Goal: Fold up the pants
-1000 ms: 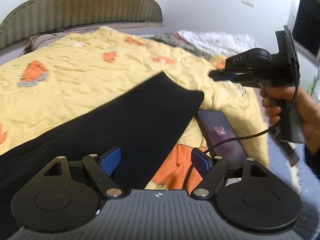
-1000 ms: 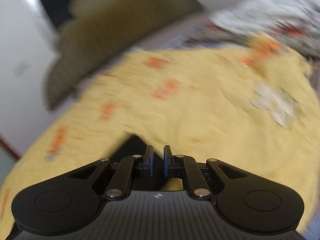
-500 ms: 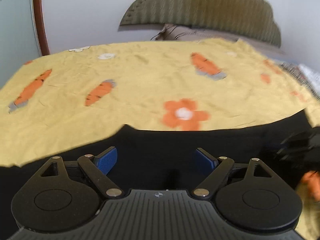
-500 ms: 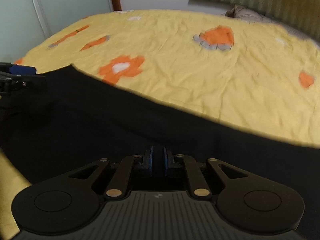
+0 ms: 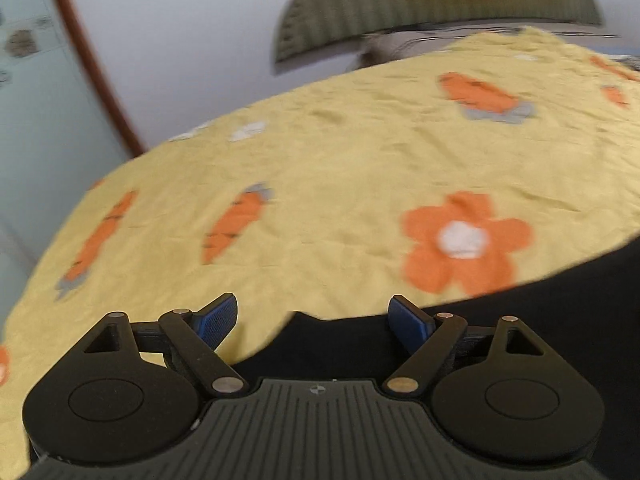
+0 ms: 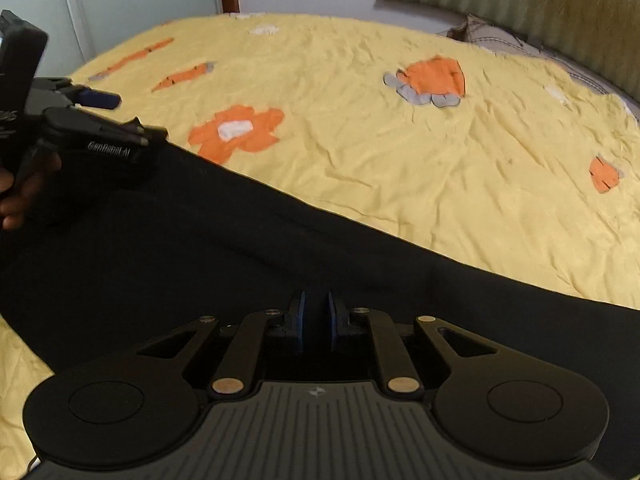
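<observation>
Yellow cotton covers nearly everything ahead of both tools: a wrinkled bedspread [image 6: 400, 152] printed with orange carrots and flowers, running away from the grippers to a ribbed olive headboard [image 6: 540, 4] at the far end. Across the near part of it lie the black pants [image 6: 224, 248], spread flat in a long band that passes directly under the right gripper [image 6: 316, 312] and stretches off to both sides of it, with the yellow cloth showing again at that tool's lower left. Seen from the left gripper [image 5: 312, 318], the pants [image 5: 500, 328] lie below and to its right, their edge ending in a small notch just ahead of the gap between its blue pads. The left gripper stands wide apart with nothing between its fingers, one pad over the yellow cloth and the other over the black fabric. The right gripper's pads are drawn almost together, only a thin slit between them, and whether any fabric is pinched there is hard to tell against the dark cloth. From the right tool, the left gripper [image 6: 120, 114] appears off to the left, a hand [image 6: 16, 196] wrapped around its handle.
</observation>
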{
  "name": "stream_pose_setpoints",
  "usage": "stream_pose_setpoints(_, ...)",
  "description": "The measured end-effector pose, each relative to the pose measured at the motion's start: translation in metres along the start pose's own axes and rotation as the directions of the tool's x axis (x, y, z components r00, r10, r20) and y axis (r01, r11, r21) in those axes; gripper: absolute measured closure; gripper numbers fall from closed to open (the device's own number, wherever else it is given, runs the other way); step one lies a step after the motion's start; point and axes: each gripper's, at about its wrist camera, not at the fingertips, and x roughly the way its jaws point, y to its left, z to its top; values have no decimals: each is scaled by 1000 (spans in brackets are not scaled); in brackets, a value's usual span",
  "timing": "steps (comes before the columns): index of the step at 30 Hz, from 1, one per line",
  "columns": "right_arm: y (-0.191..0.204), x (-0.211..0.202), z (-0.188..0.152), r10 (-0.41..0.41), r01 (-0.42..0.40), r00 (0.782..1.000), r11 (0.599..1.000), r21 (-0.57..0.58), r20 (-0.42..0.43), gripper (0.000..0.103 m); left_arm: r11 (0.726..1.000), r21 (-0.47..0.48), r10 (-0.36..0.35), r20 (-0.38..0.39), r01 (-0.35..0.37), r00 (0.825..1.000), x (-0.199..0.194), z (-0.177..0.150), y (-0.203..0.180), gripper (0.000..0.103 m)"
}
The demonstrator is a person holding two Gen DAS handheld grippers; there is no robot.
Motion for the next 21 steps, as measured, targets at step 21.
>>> stream_pose_setpoints(21, 32, 46, 55, 202, -206, 979, 963, -171, -43, 86, 953, -165, -247, 58, 253, 967, -61, -24, 40, 14)
